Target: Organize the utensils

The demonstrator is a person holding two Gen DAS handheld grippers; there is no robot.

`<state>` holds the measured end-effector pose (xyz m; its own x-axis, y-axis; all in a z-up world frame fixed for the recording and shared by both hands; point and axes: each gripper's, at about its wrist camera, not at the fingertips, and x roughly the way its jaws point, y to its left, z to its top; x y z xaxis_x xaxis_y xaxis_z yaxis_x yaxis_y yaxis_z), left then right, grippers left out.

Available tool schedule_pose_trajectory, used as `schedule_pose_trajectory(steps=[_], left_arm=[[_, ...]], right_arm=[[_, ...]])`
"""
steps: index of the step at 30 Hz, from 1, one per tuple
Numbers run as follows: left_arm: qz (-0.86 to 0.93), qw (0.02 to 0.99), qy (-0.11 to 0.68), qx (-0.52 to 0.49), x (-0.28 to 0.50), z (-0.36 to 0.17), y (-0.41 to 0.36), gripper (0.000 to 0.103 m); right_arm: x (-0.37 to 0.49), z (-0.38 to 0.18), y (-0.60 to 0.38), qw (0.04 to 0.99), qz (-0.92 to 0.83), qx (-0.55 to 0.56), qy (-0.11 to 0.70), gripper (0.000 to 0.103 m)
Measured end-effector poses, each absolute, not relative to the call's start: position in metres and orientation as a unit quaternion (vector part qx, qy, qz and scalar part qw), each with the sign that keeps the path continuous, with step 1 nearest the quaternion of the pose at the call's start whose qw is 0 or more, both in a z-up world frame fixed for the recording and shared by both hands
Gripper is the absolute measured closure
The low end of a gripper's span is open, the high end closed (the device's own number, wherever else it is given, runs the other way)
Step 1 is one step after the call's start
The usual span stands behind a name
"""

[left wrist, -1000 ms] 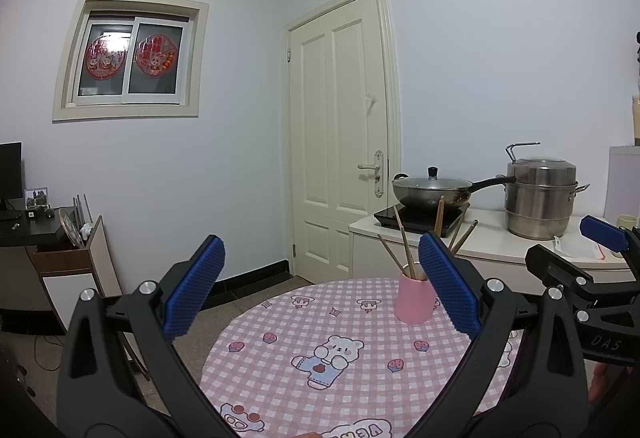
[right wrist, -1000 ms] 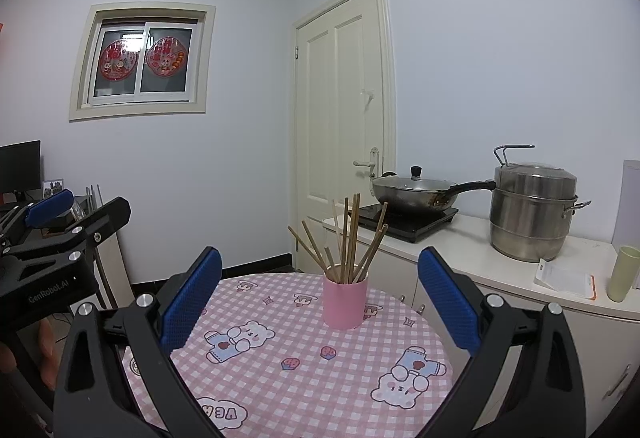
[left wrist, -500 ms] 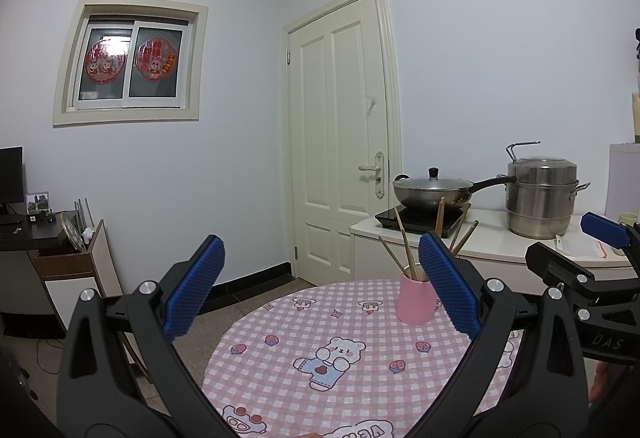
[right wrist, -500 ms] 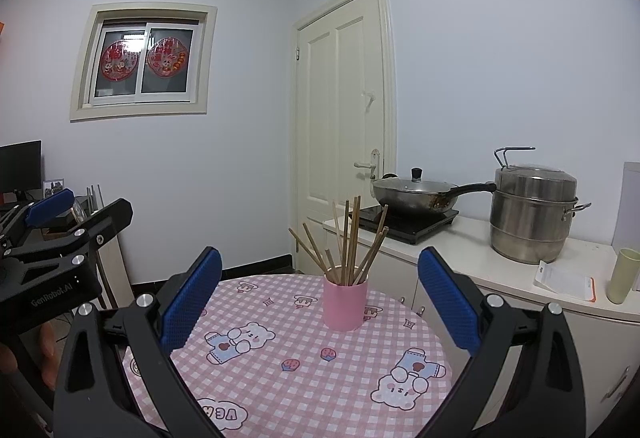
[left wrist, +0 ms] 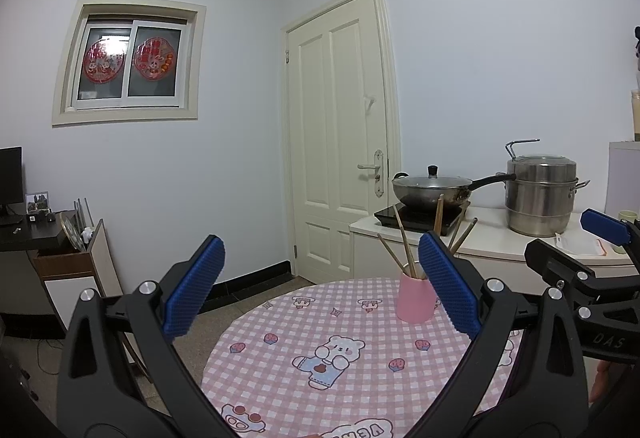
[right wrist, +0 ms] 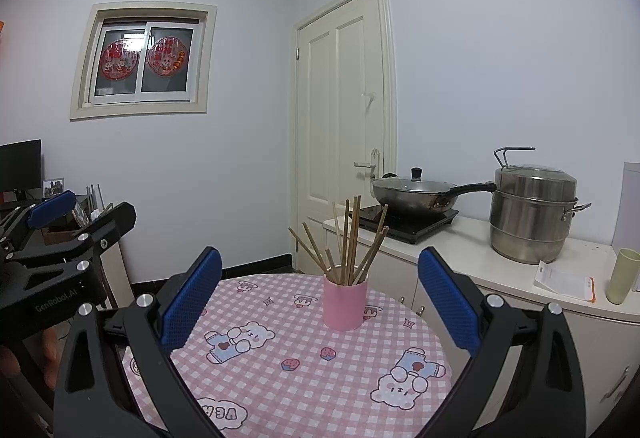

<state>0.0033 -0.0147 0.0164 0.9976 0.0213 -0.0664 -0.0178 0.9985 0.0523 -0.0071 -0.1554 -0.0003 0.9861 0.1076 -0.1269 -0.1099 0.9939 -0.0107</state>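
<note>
On table: chopsticks (right wrist: 350, 242) upright in pink cup (right wrist: 345, 303), tips fanned upward; left gripper (left wrist: 320, 286), right gripper (right wrist: 318, 292) wide, empty.

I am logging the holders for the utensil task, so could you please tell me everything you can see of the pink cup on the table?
The pink cup is a plain, matte cylinder with no handle and a pale, metallic-looking rim. It stands upright on the round table's pink checked cloth, towards its far side, near the white counter. It holds a bundle of thin brown wooden chopsticks that fan out above the rim. Nothing else touches it: the right gripper and left gripper are both open, short of it.
</note>
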Motion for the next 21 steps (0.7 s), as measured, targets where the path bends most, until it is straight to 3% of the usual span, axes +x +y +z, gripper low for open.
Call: schedule_pose_trajectory(steps=[21], left_arm=[[0.016, 0.999, 0.027, 0.038, 0.0016, 0.0139, -0.0167, 0.007]], right_arm=[[-0.0069, -0.0019, -0.1538, 0.996, 0.054, -0.01, 0.065, 0.008]])
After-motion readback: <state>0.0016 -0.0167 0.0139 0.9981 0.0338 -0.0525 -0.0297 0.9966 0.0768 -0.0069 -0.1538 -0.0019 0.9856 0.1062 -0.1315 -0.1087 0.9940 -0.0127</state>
